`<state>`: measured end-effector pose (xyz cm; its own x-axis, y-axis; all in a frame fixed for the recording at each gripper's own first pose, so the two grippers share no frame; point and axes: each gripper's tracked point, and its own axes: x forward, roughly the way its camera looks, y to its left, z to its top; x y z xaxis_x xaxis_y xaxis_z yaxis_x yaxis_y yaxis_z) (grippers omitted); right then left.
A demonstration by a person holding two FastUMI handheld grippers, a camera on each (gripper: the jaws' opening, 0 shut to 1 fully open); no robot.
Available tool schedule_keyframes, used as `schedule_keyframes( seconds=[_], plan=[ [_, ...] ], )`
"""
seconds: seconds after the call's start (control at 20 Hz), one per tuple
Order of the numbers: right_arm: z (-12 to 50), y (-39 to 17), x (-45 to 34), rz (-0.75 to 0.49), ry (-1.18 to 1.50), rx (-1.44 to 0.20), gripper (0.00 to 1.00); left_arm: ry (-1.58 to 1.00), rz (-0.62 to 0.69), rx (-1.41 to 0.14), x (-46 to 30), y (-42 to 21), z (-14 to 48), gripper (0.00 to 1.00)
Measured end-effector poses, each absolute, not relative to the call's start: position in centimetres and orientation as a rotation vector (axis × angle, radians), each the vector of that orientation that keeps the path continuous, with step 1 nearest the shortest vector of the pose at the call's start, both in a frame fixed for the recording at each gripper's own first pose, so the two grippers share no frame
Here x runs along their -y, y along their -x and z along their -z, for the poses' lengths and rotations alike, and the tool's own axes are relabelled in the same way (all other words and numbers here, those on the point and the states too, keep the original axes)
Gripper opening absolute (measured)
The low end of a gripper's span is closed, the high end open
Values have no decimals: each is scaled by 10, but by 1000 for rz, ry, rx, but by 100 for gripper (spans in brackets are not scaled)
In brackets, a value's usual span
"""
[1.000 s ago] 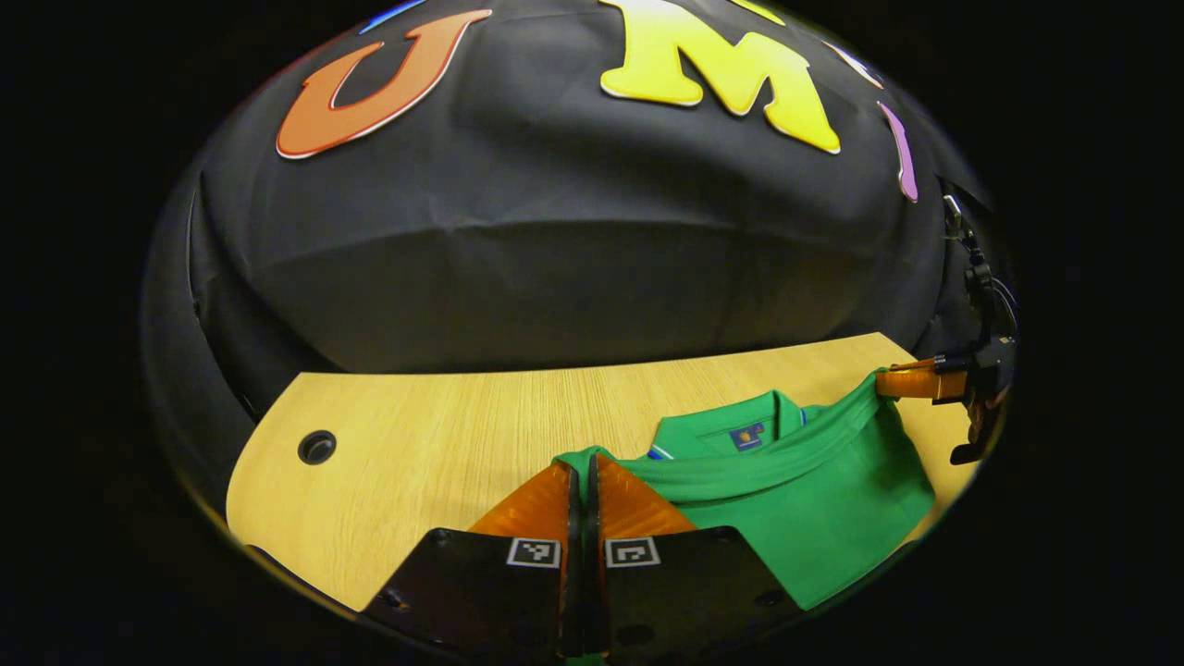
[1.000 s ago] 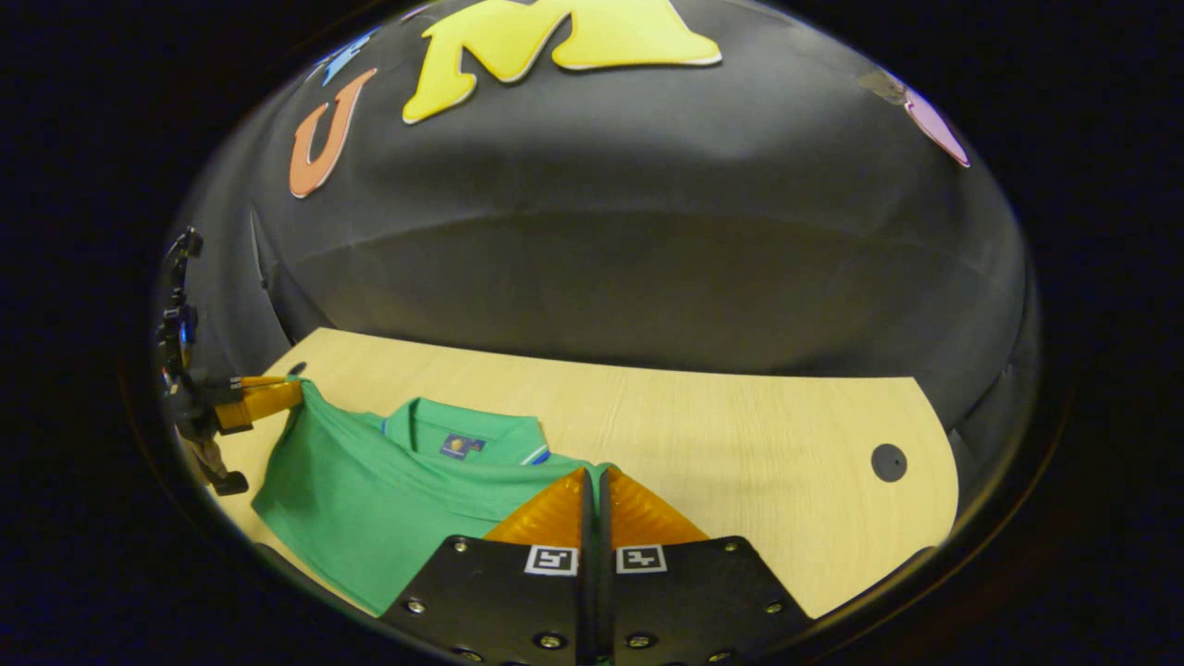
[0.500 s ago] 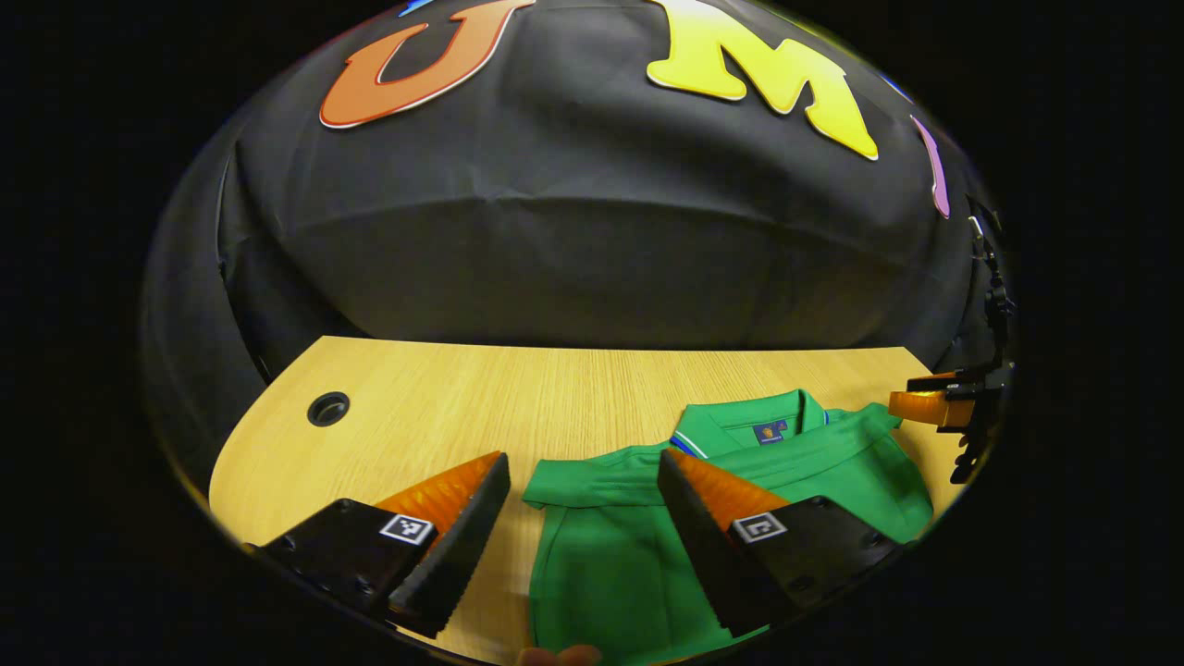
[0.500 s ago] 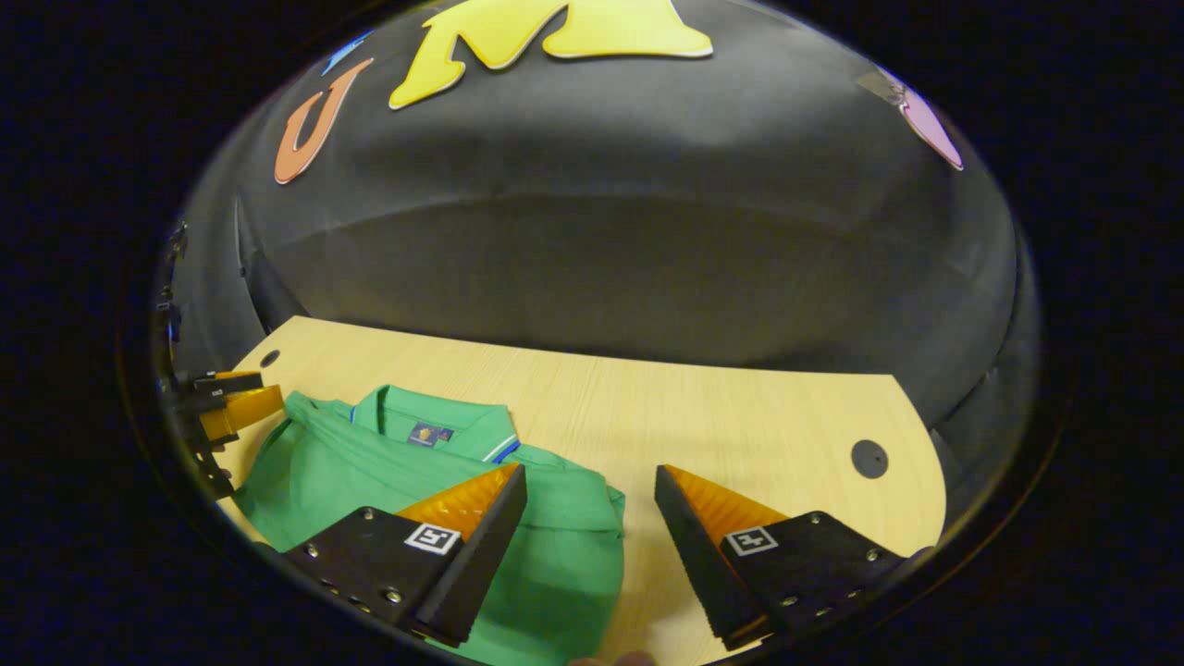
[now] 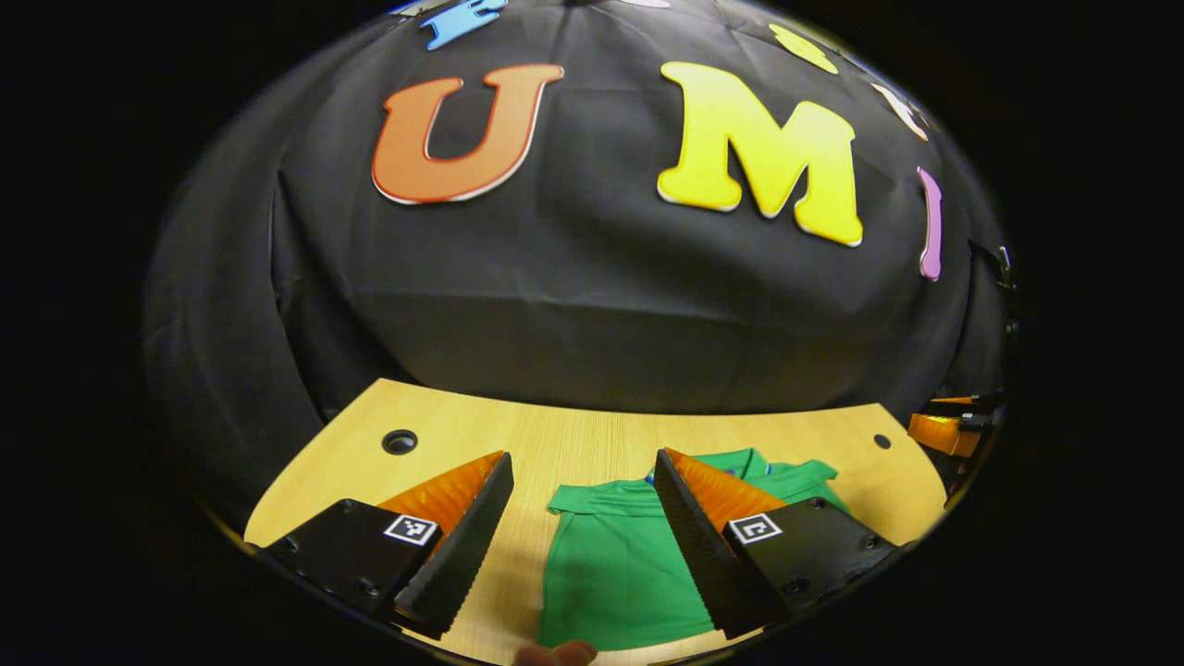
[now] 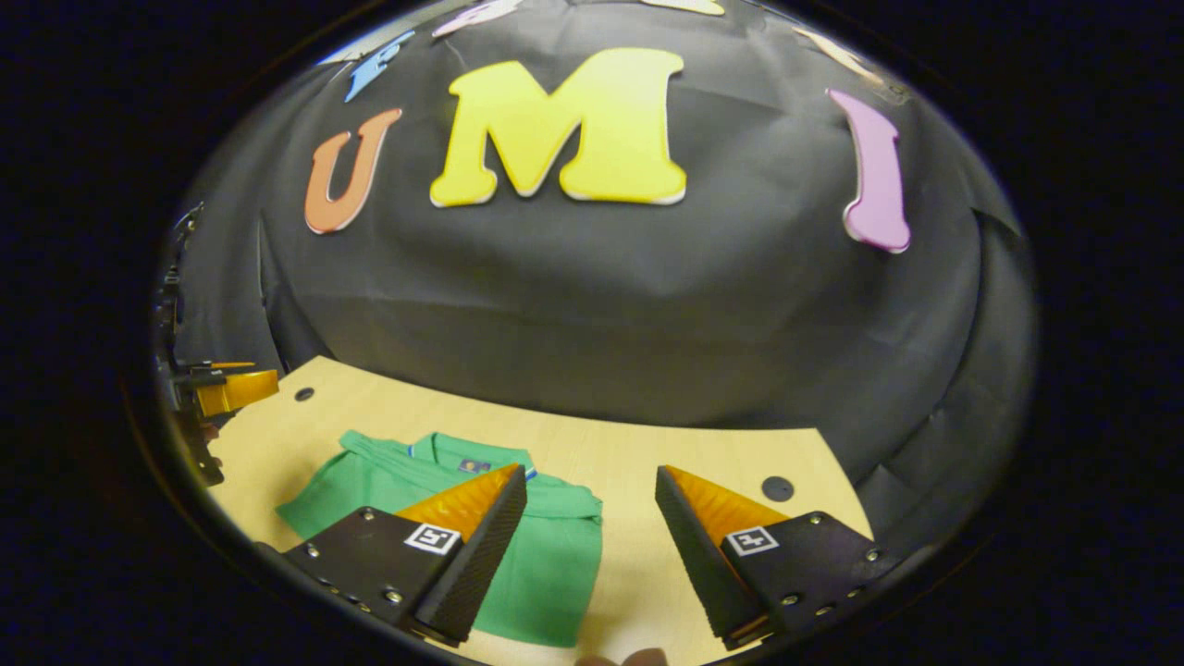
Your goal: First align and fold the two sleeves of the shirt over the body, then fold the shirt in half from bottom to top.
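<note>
Green shirt [image 5: 615, 564] folded flat near the bench's [image 5: 573, 439] front edge, collar toward the back edge. Left gripper [image 5: 581, 532] and right gripper [image 6: 587, 546] both spread wide, holding nothing. Risk: fingers snagging the top layer, undoing the fold.

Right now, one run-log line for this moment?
left gripper: open, above table | right gripper: open | shirt: folded, flat on table, unheld
</note>
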<state>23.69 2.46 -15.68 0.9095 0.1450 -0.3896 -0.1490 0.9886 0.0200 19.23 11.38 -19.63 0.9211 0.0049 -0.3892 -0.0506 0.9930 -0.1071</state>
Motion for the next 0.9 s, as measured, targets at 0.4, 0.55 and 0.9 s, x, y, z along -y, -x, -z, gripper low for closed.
schedule_keyframes(
  seconds=[0.4,0.55,0.9],
  plan=[
    [29,-104,-3,-98,69,-151,89,0,-68,-147,-96,-65,37,100],
    [3,-53,-9,-85,57,-78,88,27,-69,-106,-77,-11,12,97],
    [-14,24,-18,-43,21,-9,88,19,-29,-47,-49,58,-7,97]
  ],
)
